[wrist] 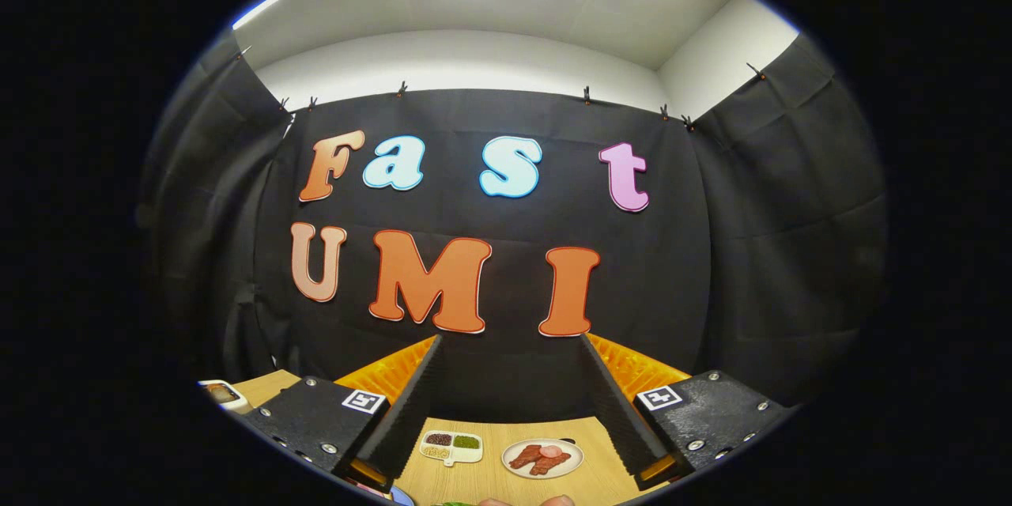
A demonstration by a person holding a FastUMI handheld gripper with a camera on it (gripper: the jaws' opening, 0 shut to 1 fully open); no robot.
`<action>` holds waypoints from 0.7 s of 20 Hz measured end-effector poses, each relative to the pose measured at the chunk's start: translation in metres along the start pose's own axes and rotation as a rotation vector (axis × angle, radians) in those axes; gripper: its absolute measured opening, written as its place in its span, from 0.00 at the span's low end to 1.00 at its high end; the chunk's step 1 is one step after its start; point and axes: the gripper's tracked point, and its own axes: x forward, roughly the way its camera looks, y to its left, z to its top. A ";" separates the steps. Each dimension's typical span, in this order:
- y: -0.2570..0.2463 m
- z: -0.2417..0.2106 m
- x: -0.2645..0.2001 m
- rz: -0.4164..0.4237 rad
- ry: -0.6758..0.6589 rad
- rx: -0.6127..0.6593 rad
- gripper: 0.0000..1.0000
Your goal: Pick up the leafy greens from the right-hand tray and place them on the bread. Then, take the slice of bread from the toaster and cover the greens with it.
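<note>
My gripper [510,338] is open and held up level, facing the black cloth wall, with nothing between its fingers. Far below it the wooden table [490,482] shows in the gap between the fingers. A sliver of green [455,503], perhaps the leafy greens, peeks in at the near edge of the table, mostly hidden. Beyond the left finger stands a white box with something brown in its top [221,394], possibly the toaster with the bread slice. I cannot make out the bread on the table.
A white divided dish [451,447] with brown, green and beige fillings lies between the fingers. To its right is a white plate of reddish meat slices [542,458]. A blue rim [401,496] and a pale rounded shape [557,500] sit at the near edge.
</note>
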 end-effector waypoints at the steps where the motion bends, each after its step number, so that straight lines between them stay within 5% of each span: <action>1: 0.002 -0.007 0.001 0.006 0.008 0.004 0.99; 14: 0.054 -0.117 -0.010 0.163 0.262 0.034 1.00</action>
